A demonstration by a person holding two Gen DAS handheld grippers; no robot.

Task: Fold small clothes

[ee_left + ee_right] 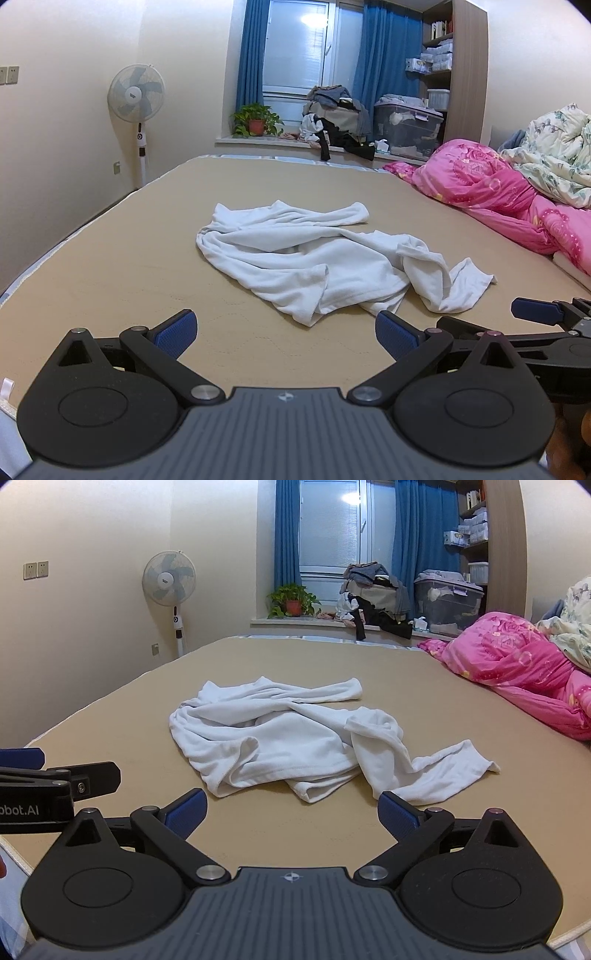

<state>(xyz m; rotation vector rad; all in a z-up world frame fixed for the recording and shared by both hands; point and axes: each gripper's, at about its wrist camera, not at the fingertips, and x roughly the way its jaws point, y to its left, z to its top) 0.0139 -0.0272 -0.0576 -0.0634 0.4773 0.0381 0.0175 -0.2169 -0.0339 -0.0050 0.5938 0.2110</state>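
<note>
A crumpled white garment (314,258) (295,734) lies in a heap in the middle of the tan bed (147,240) (480,716), one sleeve stretched along its far side and another trailing right. My left gripper (286,332) is open just short of the garment's near hem, nothing between its blue pads. My right gripper (291,812) is open too, a little short of the near hem and holding nothing. In the left wrist view the right gripper's finger (535,312) shows at the right edge. In the right wrist view the left gripper's finger (22,757) shows at the left edge.
A pink quilt (498,192) (524,664) and a floral duvet (554,162) are piled on the bed's right side. Beyond the bed stand a fan (136,96), a potted plant (256,122), a heap of clothes (336,118) and a storage box (406,125) on the window ledge.
</note>
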